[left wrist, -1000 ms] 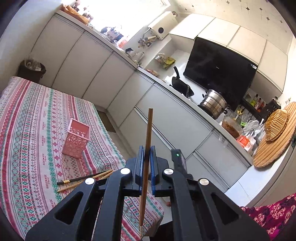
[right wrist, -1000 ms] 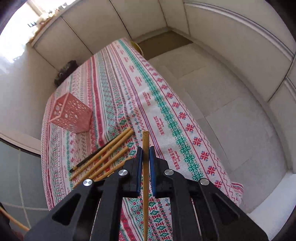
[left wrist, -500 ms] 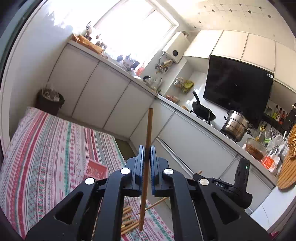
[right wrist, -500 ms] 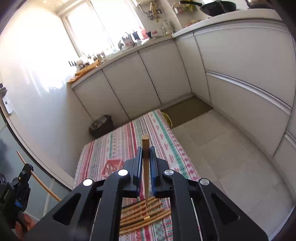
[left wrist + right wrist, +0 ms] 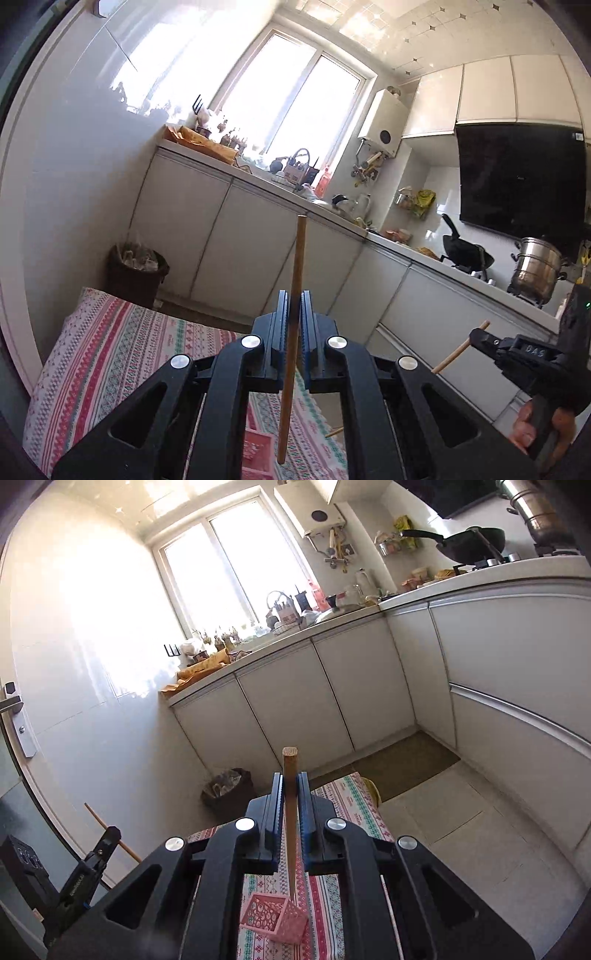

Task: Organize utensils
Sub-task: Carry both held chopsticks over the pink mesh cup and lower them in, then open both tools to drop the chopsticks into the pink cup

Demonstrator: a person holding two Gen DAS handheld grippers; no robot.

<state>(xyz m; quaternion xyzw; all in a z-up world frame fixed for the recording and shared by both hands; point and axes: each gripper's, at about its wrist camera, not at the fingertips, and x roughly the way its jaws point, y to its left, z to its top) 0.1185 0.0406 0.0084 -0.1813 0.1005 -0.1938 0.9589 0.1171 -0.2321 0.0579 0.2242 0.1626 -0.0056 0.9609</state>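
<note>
My left gripper (image 5: pixel 293 308) is shut on a wooden chopstick (image 5: pixel 295 280) that stands nearly upright between its blue pads. My right gripper (image 5: pixel 290 788) is shut on a second wooden chopstick (image 5: pixel 290 775), whose thin tip hangs just above the open top of the pink perforated holder (image 5: pixel 275 917) on the striped tablecloth (image 5: pixel 354 805). From the left wrist view the right gripper (image 5: pixel 476 338) shows at the right edge, held by a hand (image 5: pixel 532 430). The left gripper (image 5: pixel 109 836) with its chopstick appears low left in the right wrist view. The pink holder (image 5: pixel 258 454) is mostly hidden behind my left fingers.
White base cabinets (image 5: pixel 325 686) and a cluttered counter run along the far wall under a bright window. A dark waste bin (image 5: pixel 136 271) stands past the table's far end. A loose chopstick end (image 5: pixel 334 431) peeks out on the cloth. A pot (image 5: pixel 537 267) and wok sit on the stove.
Both grippers rose and tilted up from the table, each keeping its chopstick. The views swung from the tablecloth toward the window and cabinets; the pile of chopsticks dropped out of sight.
</note>
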